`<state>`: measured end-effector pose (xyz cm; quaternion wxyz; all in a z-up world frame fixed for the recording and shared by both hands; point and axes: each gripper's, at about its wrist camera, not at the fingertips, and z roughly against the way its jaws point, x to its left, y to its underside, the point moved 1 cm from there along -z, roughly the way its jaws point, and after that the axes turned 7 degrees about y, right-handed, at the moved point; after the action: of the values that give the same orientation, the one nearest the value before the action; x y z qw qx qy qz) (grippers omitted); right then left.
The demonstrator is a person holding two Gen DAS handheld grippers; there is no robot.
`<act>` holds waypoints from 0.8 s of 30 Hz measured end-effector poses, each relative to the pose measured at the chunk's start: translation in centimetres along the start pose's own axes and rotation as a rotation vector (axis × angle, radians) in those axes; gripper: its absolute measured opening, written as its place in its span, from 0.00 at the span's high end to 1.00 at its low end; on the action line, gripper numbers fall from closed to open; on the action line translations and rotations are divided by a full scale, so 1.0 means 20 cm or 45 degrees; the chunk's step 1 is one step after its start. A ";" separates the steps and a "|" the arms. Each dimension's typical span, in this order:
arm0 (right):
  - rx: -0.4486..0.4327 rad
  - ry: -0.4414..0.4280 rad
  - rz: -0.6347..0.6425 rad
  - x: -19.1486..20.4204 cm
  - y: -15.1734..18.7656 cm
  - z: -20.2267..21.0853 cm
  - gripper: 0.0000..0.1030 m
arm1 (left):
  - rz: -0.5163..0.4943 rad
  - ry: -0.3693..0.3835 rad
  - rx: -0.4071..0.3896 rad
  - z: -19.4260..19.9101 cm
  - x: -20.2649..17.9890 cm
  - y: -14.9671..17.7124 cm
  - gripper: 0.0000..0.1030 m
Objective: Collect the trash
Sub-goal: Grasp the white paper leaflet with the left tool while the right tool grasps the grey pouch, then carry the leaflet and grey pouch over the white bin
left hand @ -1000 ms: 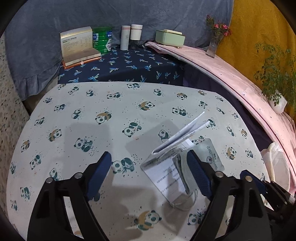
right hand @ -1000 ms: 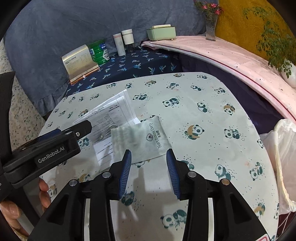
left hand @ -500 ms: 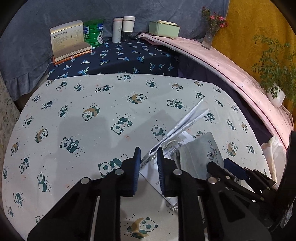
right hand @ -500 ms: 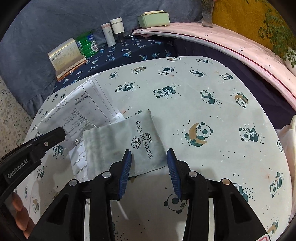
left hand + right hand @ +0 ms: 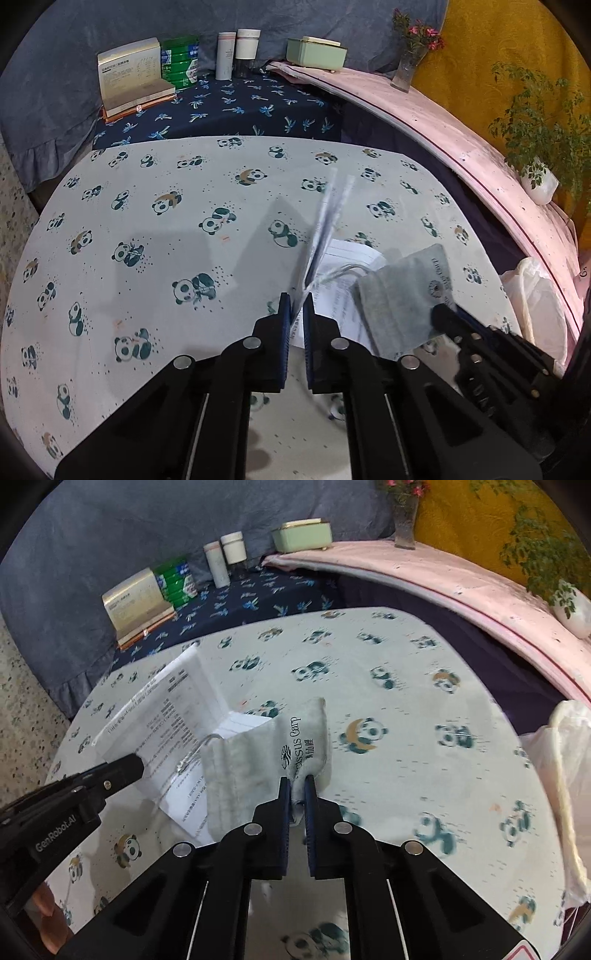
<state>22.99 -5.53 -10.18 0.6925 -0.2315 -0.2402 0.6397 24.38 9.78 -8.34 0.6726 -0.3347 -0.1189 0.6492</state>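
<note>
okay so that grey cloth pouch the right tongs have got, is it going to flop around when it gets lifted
Probably yes. The pouch looks like soft fabric, already creased where the right tongs are closing on its corner, so it should droop. Its drawstring may trail and could drag the paper beneath.

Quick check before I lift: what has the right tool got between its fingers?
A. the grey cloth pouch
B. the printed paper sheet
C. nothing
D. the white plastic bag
A: the right tool is closing on the near edge of the grey cloth pouch, while the left tool pinches the printed paper sheet.
</note>
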 end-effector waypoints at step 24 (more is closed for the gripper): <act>-0.230 0.159 -0.313 -0.80 0.09 0.63 0.92 | -0.243 0.193 -0.035 0.24 -0.81 0.13 0.99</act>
<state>12.59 -21.23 -2.01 0.7553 -0.3010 -0.2798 0.5105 17.30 -4.45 -1.80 0.7338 -0.3791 -0.1078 0.5534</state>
